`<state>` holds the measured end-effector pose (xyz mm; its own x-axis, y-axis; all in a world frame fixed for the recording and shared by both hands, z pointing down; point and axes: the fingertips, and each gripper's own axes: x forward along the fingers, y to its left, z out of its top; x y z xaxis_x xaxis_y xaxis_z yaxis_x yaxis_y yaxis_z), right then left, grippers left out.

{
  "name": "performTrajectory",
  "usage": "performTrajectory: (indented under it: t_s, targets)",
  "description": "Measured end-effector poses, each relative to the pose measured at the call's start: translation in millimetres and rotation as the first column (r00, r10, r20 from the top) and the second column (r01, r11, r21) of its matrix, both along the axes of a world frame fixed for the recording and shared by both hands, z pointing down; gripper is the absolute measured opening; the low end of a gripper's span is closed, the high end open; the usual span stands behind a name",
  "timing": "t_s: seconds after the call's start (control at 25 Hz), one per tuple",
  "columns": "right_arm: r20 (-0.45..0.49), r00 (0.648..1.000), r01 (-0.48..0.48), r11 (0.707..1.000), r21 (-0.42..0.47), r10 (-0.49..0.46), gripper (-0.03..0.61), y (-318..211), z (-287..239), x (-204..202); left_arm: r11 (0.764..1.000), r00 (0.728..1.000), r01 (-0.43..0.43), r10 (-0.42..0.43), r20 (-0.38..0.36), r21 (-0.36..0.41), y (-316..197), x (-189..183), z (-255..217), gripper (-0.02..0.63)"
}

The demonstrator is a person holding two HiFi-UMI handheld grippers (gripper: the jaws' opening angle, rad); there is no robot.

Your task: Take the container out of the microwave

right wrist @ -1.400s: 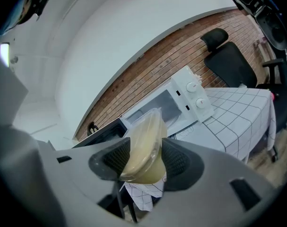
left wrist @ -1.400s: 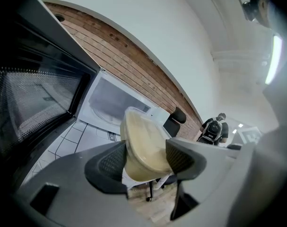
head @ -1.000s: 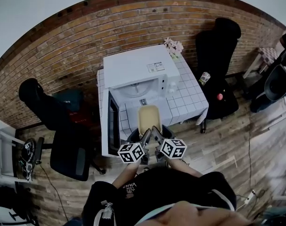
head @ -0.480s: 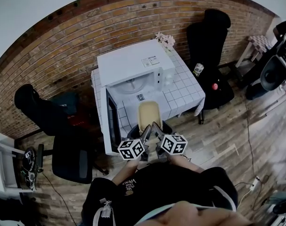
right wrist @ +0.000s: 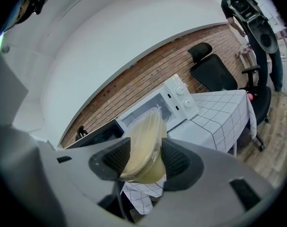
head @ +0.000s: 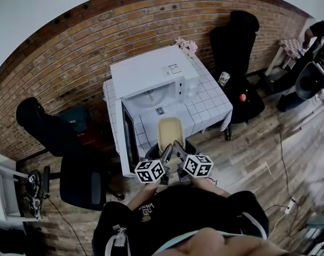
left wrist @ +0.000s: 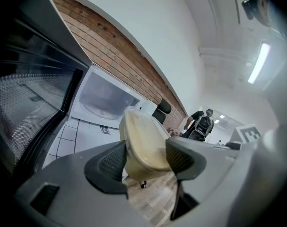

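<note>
- The left claw (left wrist: 145, 160) and the right claw (right wrist: 145, 161) each clamp the near end of the container (head: 170, 132), side by side.
- The container is out of the microwave (head: 151, 79), over the near edge of the surface (head: 210, 103).
- Its long axis runs straight away from both claws toward the far cavity, and neither hand is nearer.
</note>
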<state>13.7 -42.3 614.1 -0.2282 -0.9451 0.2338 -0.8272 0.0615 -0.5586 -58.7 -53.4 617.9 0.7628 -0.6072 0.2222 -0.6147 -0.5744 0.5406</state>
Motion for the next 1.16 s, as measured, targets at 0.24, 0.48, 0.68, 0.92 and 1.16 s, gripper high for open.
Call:
performTrajectory:
  t_s: [0.24, 0.48, 0.68, 0.92, 1.16]
  targets:
    - [0.001, 1.000, -0.007, 1.000, -0.007, 0.007, 0.199, 1.5, 1.1, 0.3, 1.000, 1.000, -0.006, 0.006, 0.000, -0.006, 1.0, -0.4, 1.1, 0.266]
    - [0.000, 1.000, -0.007, 1.000, -0.009, 0.007, 0.199, 1.6, 1.7, -0.8, 1.000, 1.000, -0.006, 0.006, -0.002, -0.007, 1.0, -0.9, 2.4, 0.266]
    - [0.000, 1.000, 0.000, 1.000, -0.009, 0.000, 0.199, 0.2, 3.0, -0.7, 1.000, 1.000, 0.000, 0.000, -0.001, -0.006, 0.0, -1.1, 2.4, 0.266]
    - [0.002, 1.000, 0.002, 1.000, -0.014, -0.002, 0.198, -1.0, 4.2, 0.3, 1.000, 1.000, 0.006, -0.006, 0.002, -0.007, -0.8, -0.4, 3.3, 0.266]
    - [0.004, 1.000, 0.004, 1.000, -0.012, -0.004, 0.198, -3.3, 3.8, -0.4, 1.000, 1.000, 0.006, -0.006, 0.005, -0.005, -3.2, -0.3, 3.3, 0.266]
